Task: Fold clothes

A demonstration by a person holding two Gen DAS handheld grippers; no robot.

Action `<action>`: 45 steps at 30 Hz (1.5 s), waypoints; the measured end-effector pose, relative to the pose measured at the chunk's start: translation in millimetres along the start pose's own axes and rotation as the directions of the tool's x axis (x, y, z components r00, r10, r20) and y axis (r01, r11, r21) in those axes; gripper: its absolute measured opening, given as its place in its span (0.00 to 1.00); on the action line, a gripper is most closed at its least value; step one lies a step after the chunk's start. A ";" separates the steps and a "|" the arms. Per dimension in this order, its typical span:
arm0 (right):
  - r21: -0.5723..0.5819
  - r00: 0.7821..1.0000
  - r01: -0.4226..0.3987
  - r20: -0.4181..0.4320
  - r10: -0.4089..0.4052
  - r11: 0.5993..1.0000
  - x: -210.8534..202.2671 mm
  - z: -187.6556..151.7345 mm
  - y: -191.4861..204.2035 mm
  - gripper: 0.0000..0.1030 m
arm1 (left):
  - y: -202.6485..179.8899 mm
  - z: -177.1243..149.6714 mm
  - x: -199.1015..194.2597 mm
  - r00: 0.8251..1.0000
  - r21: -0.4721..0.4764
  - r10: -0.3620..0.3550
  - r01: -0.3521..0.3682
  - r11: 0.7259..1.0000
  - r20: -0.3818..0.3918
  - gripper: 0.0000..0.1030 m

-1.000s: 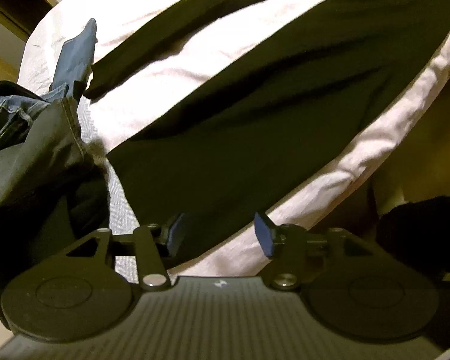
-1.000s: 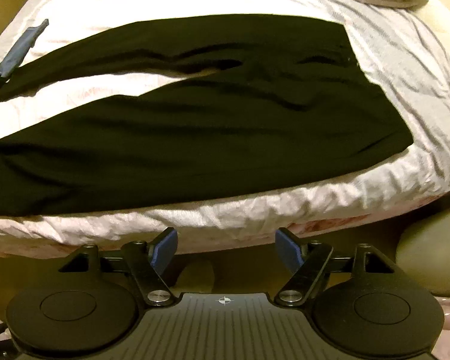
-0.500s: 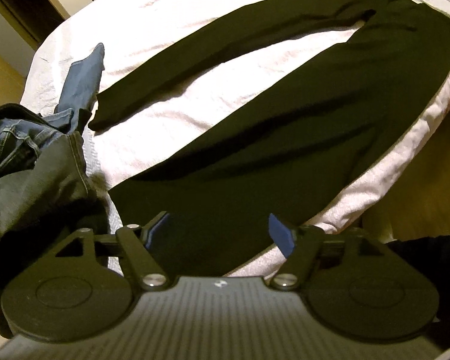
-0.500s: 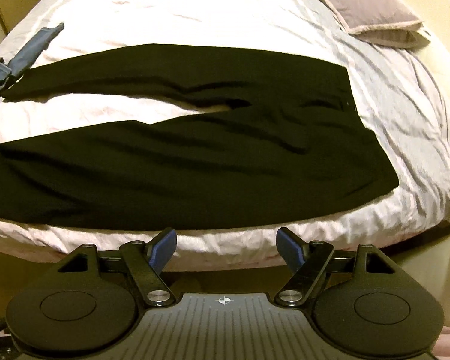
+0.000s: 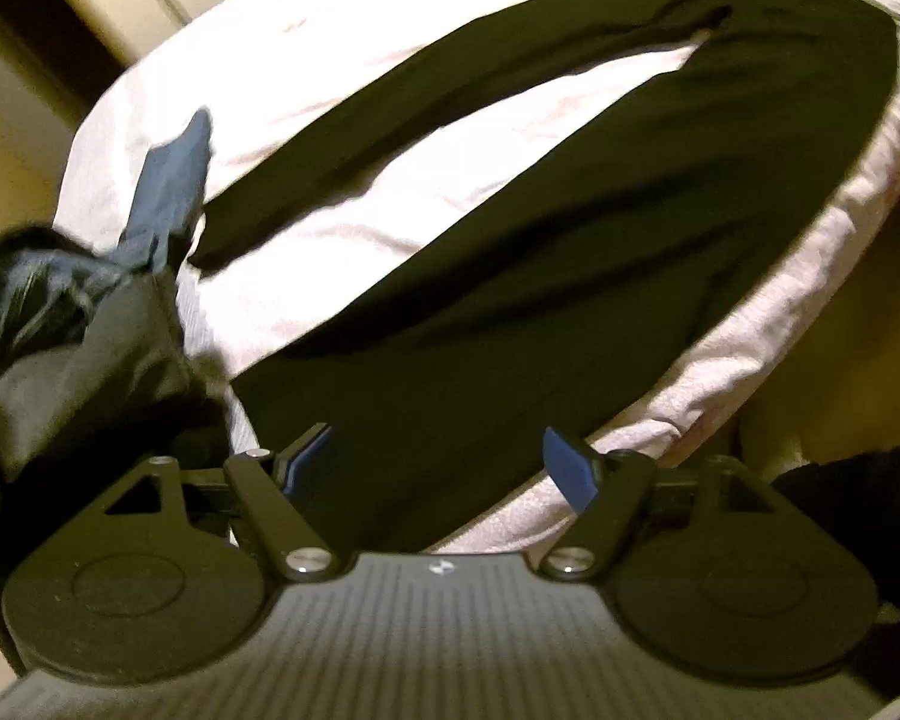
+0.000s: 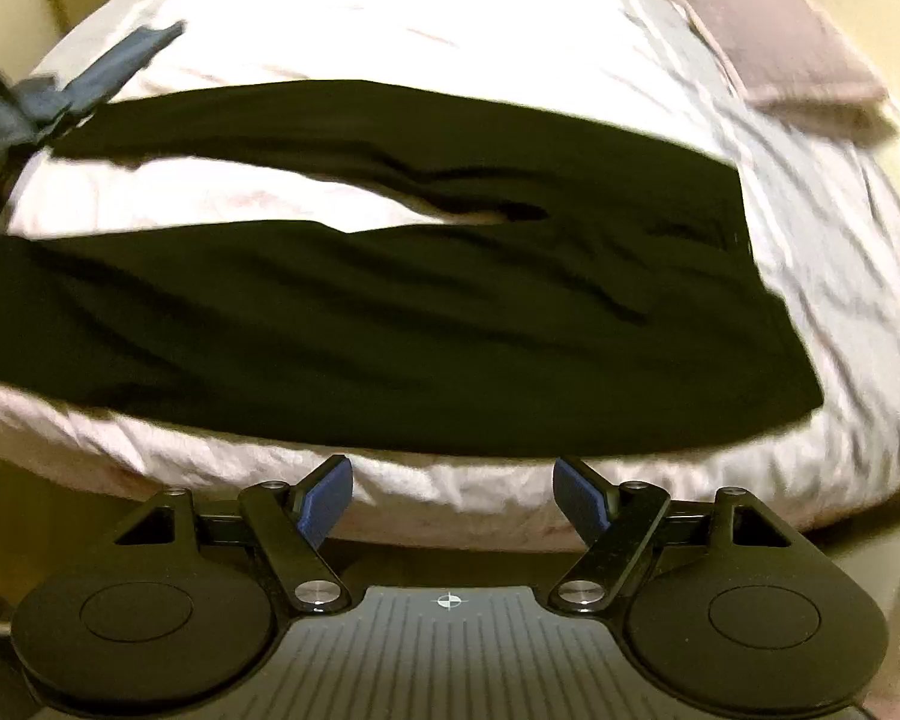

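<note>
Black trousers (image 5: 570, 240) lie spread flat on the pale bed sheet (image 5: 390, 60), legs apart, waist at the far right. My left gripper (image 5: 435, 444) hovers over the near leg's hem end, its jaws opening; the dark cloth lies below the gap and the pads do not press on it. In the right wrist view the trousers (image 6: 390, 312) stretch across the bed, waist to the right. My right gripper (image 6: 450, 471) stands open above the bed's near edge, nothing between its fingers.
A heap of dark jeans (image 5: 60, 330) with a blue denim leg (image 5: 174, 180) sits at the bed's left end, also seen as a blue denim leg (image 6: 108, 66). A grey pillow (image 6: 786, 48) lies far right. The mattress edge (image 6: 450, 498) drops to the floor.
The left jaws have spread wider over the trouser hem. The right gripper has lifted and rolled a little, so more of the bed and the pillow shows.
</note>
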State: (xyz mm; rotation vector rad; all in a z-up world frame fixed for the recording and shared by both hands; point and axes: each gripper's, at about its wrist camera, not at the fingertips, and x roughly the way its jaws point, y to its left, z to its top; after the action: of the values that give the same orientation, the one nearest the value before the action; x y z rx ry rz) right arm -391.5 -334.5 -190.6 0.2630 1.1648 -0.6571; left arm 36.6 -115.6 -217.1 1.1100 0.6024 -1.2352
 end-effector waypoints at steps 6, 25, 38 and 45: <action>-0.179 0.999 0.047 0.034 -0.042 0.983 11.5 -24.1 10.6 0.75 | -30.0 -31.5 7.6 0.999 0.303 0.041 -0.048 0.952 0.028 0.71; -0.245 1.000 0.027 0.008 -0.025 0.969 70.5 -37.8 2.2 0.75 | -84.5 -55.5 110.6 0.989 0.621 0.125 -0.144 0.770 0.075 0.47; -0.479 0.977 0.209 0.129 -0.168 0.853 86.3 -58.9 -41.2 0.75 | -50.2 -26.7 94.0 0.992 0.504 0.118 -0.118 0.856 0.033 0.05; -0.678 0.949 0.307 0.168 -0.265 0.668 137.5 -83.9 -121.9 0.75 | -39.7 14.2 87.4 0.987 0.355 0.149 -0.116 0.927 -0.064 0.05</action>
State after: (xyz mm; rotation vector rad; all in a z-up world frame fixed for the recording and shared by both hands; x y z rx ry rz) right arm -496.5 -433.9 -331.7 -0.6053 1.3325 -0.4406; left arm 20.7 -163.8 -299.9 1.4878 0.3724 -1.2067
